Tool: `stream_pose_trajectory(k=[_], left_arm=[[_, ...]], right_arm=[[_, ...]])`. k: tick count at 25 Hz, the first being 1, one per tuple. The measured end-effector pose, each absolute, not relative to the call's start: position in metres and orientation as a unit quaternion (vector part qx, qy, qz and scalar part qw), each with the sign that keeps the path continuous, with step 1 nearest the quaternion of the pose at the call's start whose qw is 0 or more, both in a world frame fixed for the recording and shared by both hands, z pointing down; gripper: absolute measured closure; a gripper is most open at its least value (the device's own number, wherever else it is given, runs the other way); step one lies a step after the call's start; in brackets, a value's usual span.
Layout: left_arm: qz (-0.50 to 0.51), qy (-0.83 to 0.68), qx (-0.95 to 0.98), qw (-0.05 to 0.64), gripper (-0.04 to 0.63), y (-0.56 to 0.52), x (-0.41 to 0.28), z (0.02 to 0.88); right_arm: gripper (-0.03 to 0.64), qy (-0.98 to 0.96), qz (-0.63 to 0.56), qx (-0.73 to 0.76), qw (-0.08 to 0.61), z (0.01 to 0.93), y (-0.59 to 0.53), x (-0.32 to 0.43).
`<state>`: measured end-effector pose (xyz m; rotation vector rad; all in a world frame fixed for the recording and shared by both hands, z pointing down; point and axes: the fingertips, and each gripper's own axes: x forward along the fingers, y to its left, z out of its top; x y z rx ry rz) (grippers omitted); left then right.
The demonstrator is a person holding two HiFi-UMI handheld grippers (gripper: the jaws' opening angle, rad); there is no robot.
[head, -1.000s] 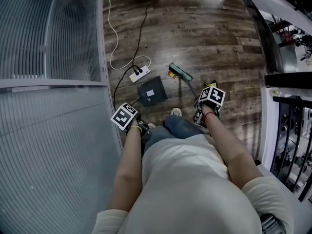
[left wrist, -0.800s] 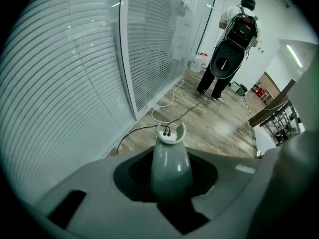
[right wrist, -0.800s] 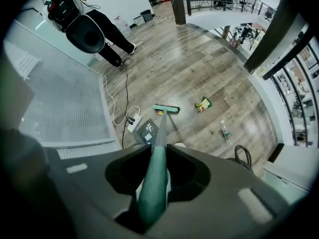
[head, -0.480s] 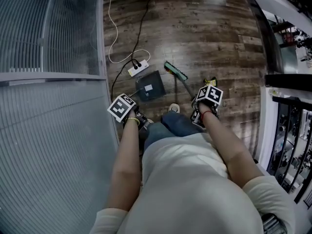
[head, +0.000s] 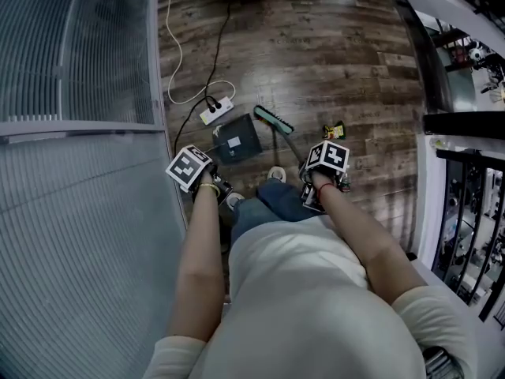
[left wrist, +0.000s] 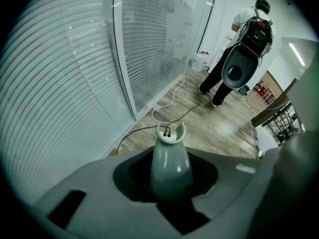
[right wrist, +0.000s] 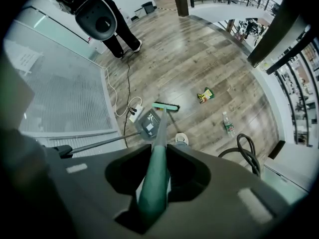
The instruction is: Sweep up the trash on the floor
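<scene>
A green-and-yellow snack wrapper (head: 334, 130) (right wrist: 205, 95) lies on the wooden floor, right of the broom head. My right gripper (head: 323, 164) (right wrist: 157, 176) is shut on the green broom handle (right wrist: 158, 153). The broom's green head (head: 273, 120) (right wrist: 166, 106) rests on the floor beside the dark grey dustpan (head: 235, 138) (right wrist: 148, 123). My left gripper (head: 193, 172) (left wrist: 169, 168) is shut on the dustpan's grey handle (left wrist: 169, 158), which stands up between its jaws. A plastic bottle (right wrist: 227, 124) lies further right.
A glass wall with blinds (head: 79, 69) (left wrist: 75, 73) runs along the left. A white power strip (head: 215, 110) (right wrist: 133, 114) with cables lies just beyond the dustpan. A person with a backpack (left wrist: 244, 44) stands further off. A black hose (right wrist: 246, 151) and a railing (head: 465, 227) are on the right.
Both grippers have shifted slightly left with broom and dustpan still held. The wrapper, half hidden behind the right gripper before, now shows clear of it.
</scene>
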<state>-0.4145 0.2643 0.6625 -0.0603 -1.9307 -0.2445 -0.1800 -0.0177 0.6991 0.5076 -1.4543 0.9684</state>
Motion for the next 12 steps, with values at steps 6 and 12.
stream_pose_trajectory(k=[6,12], left_arm=[[-0.104,-0.820,-0.026,0.563,0.494,0.262,-0.418,0.662],[-0.106,-0.820,-0.025,0.562,0.492,0.263,-0.419,0.665]], right_arm=[[0.515,-0.623,0.429,0.214,0.617,0.697,-0.005,-0.174],[0.515,-0.616,0.429,0.197,0.630,0.696,0.012,-0.173]])
